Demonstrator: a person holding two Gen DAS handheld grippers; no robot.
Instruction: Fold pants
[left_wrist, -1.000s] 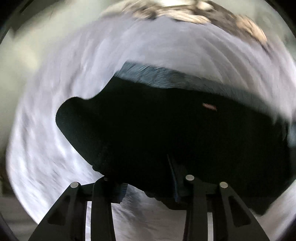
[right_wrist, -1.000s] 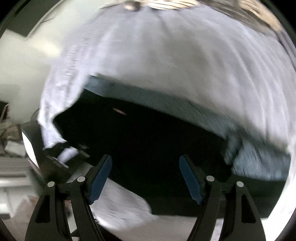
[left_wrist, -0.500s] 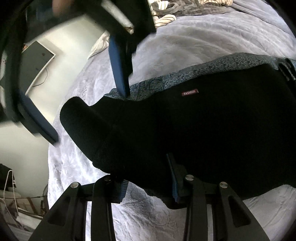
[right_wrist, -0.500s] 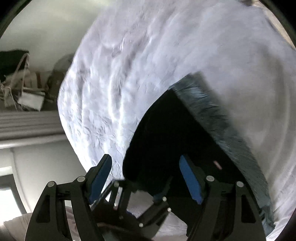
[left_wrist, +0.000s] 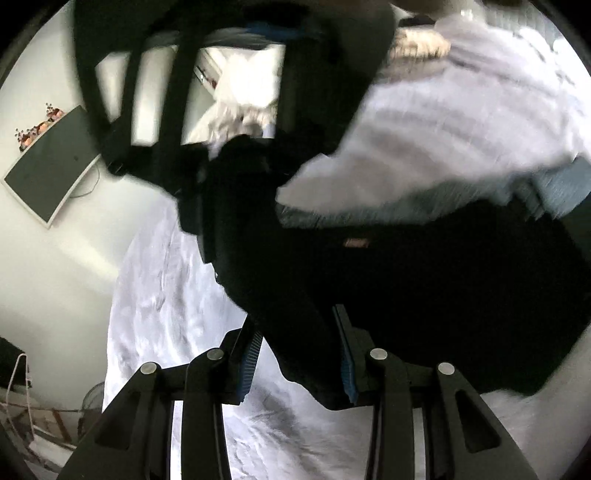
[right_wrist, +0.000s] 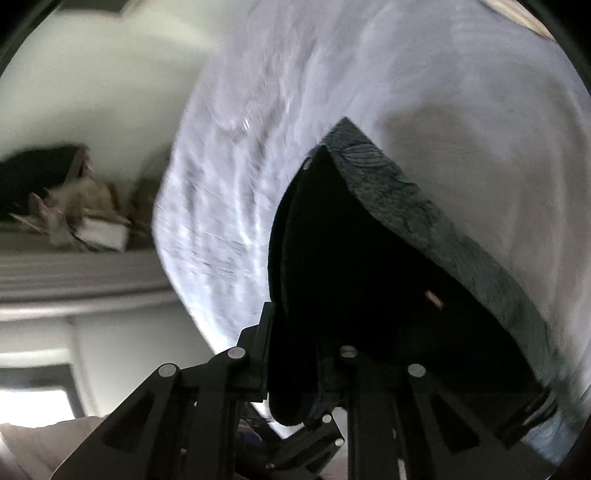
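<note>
Two grips on the black pants (left_wrist: 424, 280), raised off the bed (left_wrist: 173, 295): left gripper (left_wrist: 299, 354) pinching one bunched edge, right gripper (right_wrist: 295, 369) just closed on another; slippage likely from thick, uneven layers.

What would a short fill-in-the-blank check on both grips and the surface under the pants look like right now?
1. The left gripper is shut on the ____ pants.
2. The right gripper, whose jaws have just been closing, is clamped on the ____.
3. The pants lie on a pale ____.
4. The small label on the pants is ____.

Missing words: black; pants; bedspread; reddish
</note>
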